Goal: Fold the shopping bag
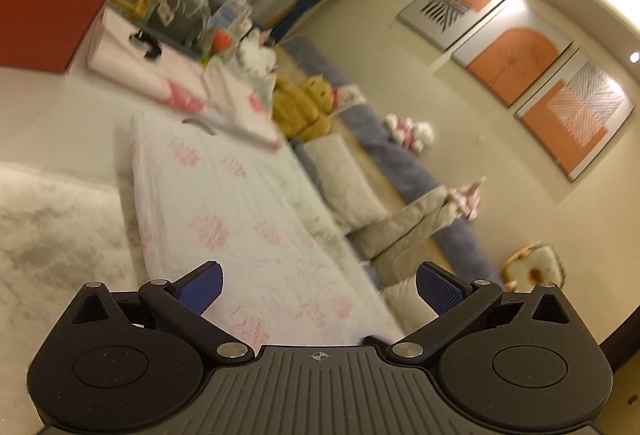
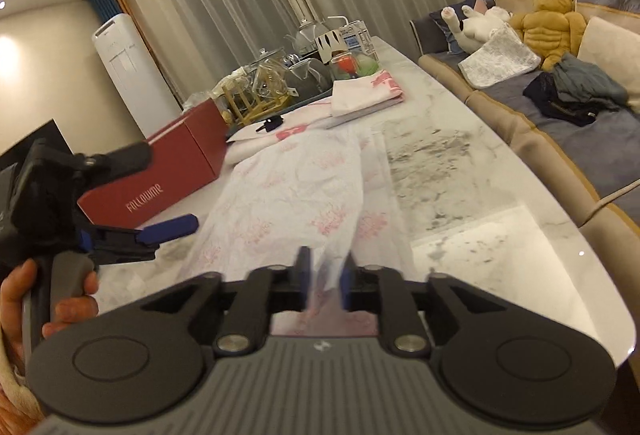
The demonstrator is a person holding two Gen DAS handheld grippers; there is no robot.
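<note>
Left claw (image 1: 318, 287) wide over the shopping bag (image 1: 224, 203); right claw (image 2: 325, 281) (right view only) narrow, bag edge between, contact unclear.

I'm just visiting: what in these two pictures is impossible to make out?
1. Pink print on the shopping bag: left wrist view, smeared by motion blur.
2. The bag's near edge: right wrist view, blurred and partly hidden behind the right gripper.
3. The person: right wrist view, only a hand shows; the picture's left edge cuts off the rest.

Thin crinkled plastic shopping bag (image 2: 288, 195); glossy marble table (image 2: 500, 195); matt cardboard box (image 2: 176, 163).
</note>
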